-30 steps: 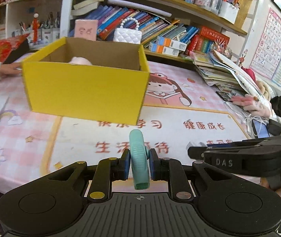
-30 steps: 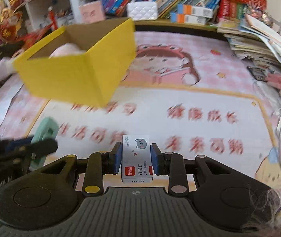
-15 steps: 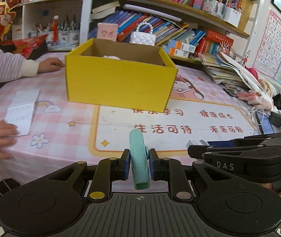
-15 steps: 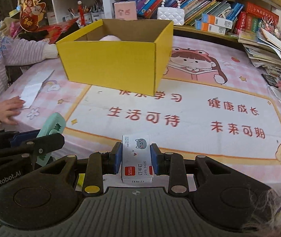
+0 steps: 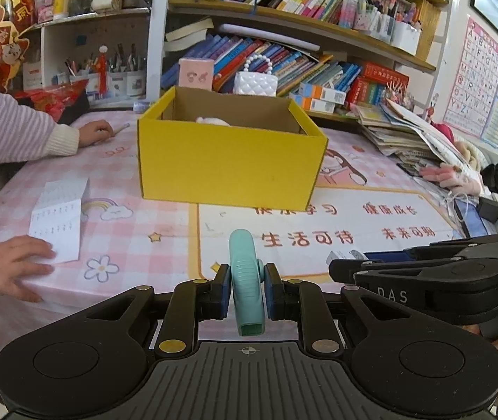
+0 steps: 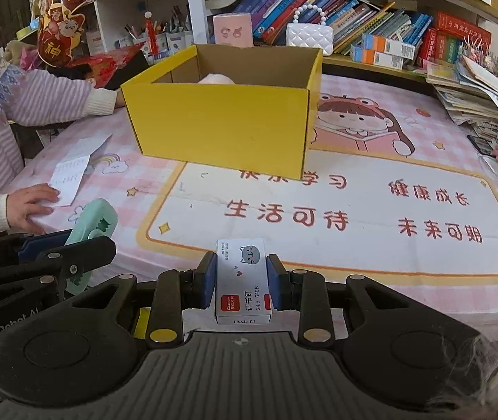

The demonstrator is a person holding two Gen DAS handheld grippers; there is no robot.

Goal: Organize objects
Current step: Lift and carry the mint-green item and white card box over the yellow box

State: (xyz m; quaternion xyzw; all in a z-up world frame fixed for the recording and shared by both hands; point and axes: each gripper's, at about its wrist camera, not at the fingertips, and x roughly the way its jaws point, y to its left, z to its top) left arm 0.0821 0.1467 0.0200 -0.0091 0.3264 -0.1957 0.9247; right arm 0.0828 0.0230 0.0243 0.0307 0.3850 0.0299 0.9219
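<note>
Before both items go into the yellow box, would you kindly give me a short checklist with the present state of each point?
1. Left gripper shut on the teal tool: ok.
2. Right gripper shut on the staple box: ok.
3. Yellow box open on top: ok.
4. Room left inside the yellow box: cannot tell; a pale pink item shows above the rim, the rest is hidden.
5. Tablecloth between the grippers and the yellow box free of objects: ok.
6. Other person's hand away from the path: ok for now; it rests on a paper to the left, so keep watching.
</note>
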